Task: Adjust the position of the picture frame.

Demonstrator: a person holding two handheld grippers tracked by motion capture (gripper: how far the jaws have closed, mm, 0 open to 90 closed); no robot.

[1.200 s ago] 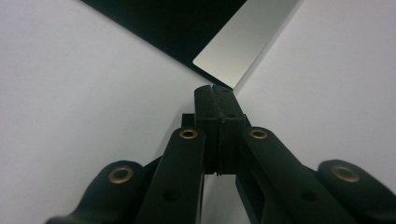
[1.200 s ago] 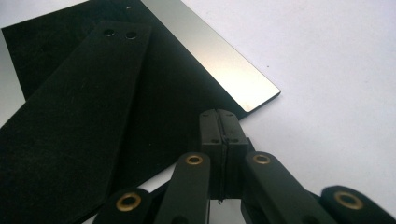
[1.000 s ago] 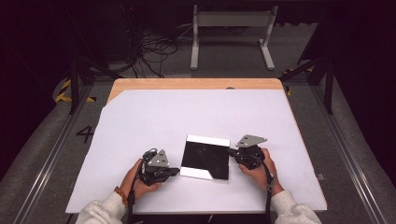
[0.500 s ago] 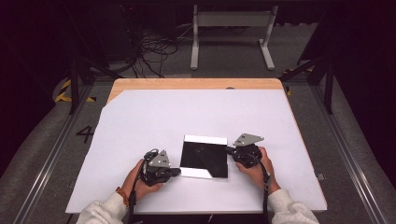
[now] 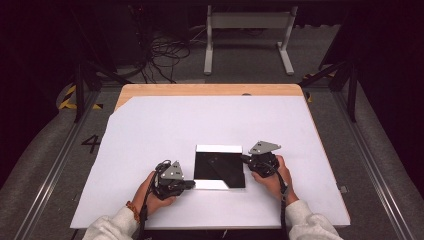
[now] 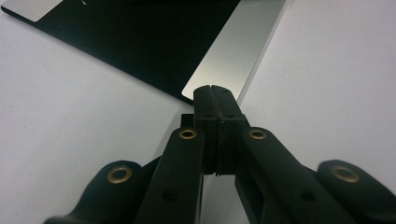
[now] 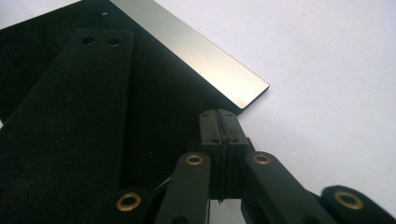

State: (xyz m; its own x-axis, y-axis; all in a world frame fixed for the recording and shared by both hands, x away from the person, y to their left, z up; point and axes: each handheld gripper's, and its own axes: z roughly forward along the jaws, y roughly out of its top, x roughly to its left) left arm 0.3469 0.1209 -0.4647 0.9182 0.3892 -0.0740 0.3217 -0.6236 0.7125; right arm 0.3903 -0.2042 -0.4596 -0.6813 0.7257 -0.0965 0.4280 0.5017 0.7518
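Lying flat on the white surface (image 5: 150, 130), the black panel (image 5: 215, 167) serves as the landmark for everything around it. It is a dark square with a bright silvery strip along its far edge and another along its near edge, and it sits toward the person's side of the surface, roughly midway between the two hands.

At the panel's near left corner is the left tool (image 5: 186, 184), held in the person's left hand (image 5: 152, 192). Its jaws are pressed fully together with nothing between them. In the left gripper view the closed tips of the left tool (image 6: 215, 89) sit right at the end of the panel's silvery strip (image 6: 236, 51), over its corner; whether they actually touch the metal cannot be told.

At the panel's right edge, toward its far corner, is the right tool (image 5: 246, 160), held in the person's right hand (image 5: 272, 177). Its jaws are likewise closed tight on nothing. In the right gripper view the shut tips of the right tool (image 7: 218, 114) lie over the panel's dark face, just short of the corner where the other silvery strip (image 7: 196, 51) ends. That view also shows a long matte black bar (image 7: 70, 112), with two small holes at its far end, lying across the panel (image 7: 163, 100).

A grey three-cornered plate tops each tool, and a white sleeve (image 5: 112, 225) covers each forearm near the panel's near side.
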